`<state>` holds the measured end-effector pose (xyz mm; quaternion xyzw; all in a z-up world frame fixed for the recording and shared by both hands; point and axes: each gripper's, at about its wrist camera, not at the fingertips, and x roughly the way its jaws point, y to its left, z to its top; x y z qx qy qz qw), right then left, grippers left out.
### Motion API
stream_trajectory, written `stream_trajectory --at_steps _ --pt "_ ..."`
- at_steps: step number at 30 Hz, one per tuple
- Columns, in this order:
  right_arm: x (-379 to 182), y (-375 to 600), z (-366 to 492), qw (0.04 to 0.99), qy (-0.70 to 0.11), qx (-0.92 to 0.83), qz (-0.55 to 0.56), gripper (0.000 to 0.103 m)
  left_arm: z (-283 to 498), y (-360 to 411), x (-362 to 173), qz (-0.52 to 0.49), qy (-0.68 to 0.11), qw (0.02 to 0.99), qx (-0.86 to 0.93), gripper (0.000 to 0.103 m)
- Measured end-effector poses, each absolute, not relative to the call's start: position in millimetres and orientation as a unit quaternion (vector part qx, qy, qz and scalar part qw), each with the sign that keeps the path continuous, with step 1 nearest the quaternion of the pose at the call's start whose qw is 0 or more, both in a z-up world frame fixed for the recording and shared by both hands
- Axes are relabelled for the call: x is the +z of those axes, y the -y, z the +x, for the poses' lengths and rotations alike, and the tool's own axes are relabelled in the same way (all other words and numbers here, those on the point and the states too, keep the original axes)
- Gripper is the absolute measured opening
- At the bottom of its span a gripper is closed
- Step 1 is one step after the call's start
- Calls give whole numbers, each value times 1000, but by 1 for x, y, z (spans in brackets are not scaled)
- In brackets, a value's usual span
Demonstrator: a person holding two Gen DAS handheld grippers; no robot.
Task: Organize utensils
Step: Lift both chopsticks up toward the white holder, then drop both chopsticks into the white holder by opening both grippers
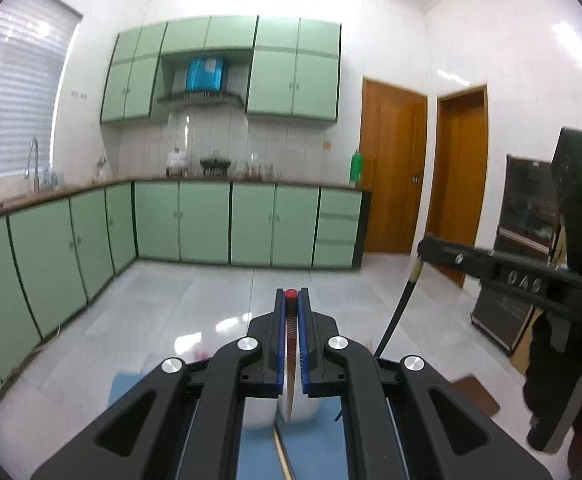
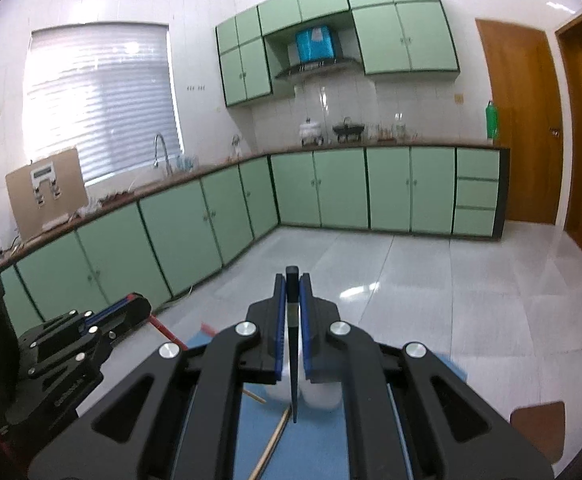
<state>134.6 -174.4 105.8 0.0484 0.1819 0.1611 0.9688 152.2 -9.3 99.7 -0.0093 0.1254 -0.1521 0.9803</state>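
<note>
Looking down past both tools, you can see a blue mat (image 2: 323,452) low in both views. A white pot (image 2: 323,396) sits on it, blurred and partly hidden by the tongs. It may be where the sticks go, but you cannot be sure from here.

Your left tongs (image 1: 291,308) are clamped on a red-tipped stick (image 1: 290,320). Its red end pokes up between the blue pads, and the rest hangs down toward the pot. Your right tongs (image 2: 292,292) are clamped on a black stick (image 2: 292,360). Its square end sits at the pad tips and its thin point hangs down over the mat. Both sticks are up in the air, well above the mat. A wooden stick (image 2: 271,444) lies flat on the mat near the pot.

To do this step well:
- Hold both tongs tight until each stick is over its spot. The sticks are thin and could slip or swing.
- Move one hand at a time, so the two tools do not bump.
- Aim the low end of each stick at the pot's mouth, then go down slowly.
- Let go only when the low end is inside.
</note>
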Motion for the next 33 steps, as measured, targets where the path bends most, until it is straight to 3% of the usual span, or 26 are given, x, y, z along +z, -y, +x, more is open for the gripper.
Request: stream_trajectory --at_steps 7,21,22,25,29,32,33 --pt "112 179 190 975 -164 140 51 6 204 19 114 -8 -96 986 -138 6" --pt "32 159 251 957 -258 128 36 9 278 13 25 -16 -206 971 -121 6" --pt "28 160 250 957 -260 123 35 12 277 11 22 -18 -210 970 -120 7" --pt "26 164 241 960 -255 108 35 34 275 6 18 -19 -218 969 -118 22" --pt "30 178 218 967 -237 83 36 49 256 2 23 -12 -211 971 -116 34" --pt "31 191 189 973 -218 66 39 63 234 -3 25 -13 -204 972 -114 49" --pt "30 196 180 974 -212 61 40 71 225 -5 25 -12 -203 972 -114 52"
